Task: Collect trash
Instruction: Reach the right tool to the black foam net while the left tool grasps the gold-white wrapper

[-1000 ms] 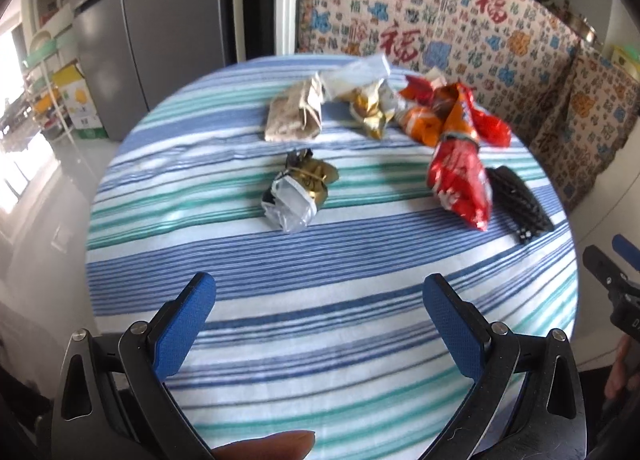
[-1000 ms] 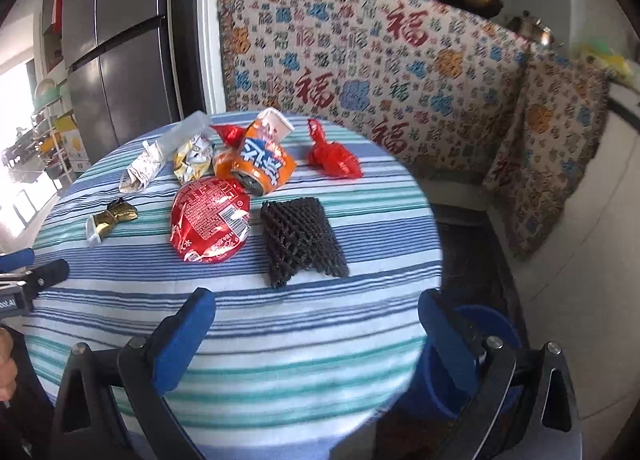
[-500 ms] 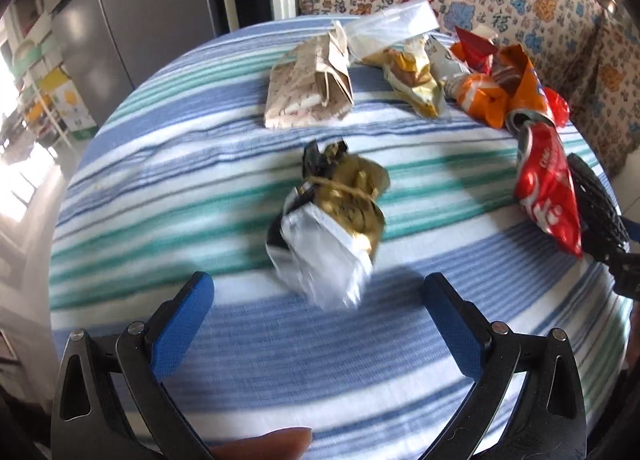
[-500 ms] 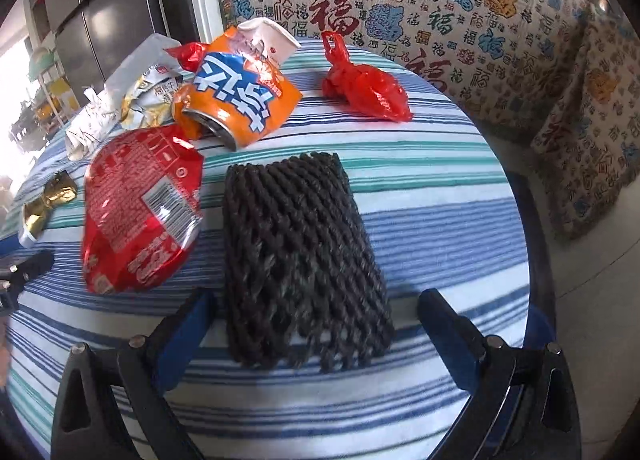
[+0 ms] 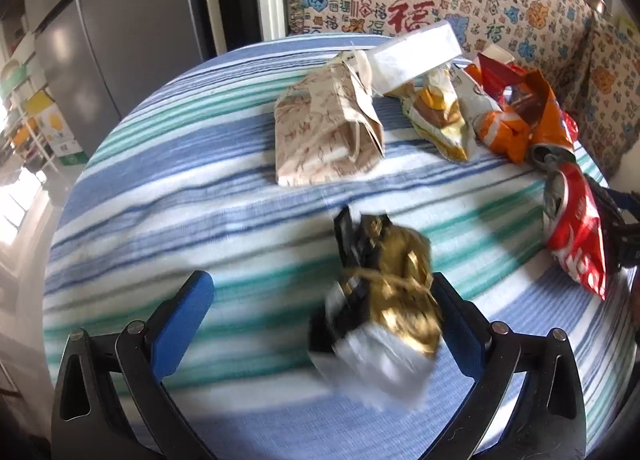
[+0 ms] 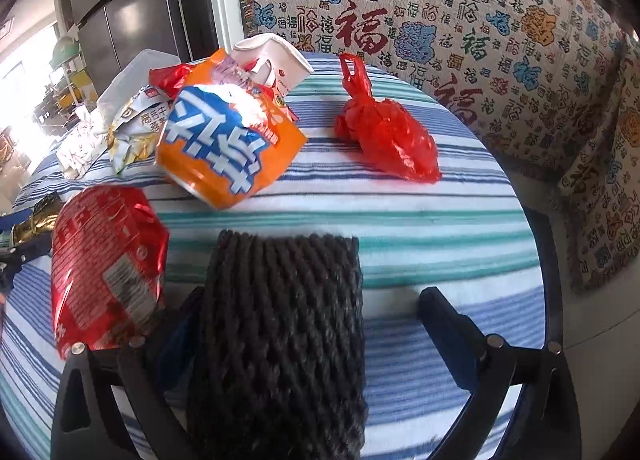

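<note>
Now the left gripper, jaws wide, straddles the crumpled gold wrapper at lower centre: light, crinkly, best pinched mid-bundle. Right gripper, also spread, brackets the springy black foam net, lower centre.

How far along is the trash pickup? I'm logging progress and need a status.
Nothing looks collected yet. In hand: the left hand-held gripper is open around the gold wrapper, and the right hand-held gripper is open around the black foam net; neither has closed. Left on the table: the red snack bag, orange snack bag, red plastic bag, paper bag and other wrappers.
</note>
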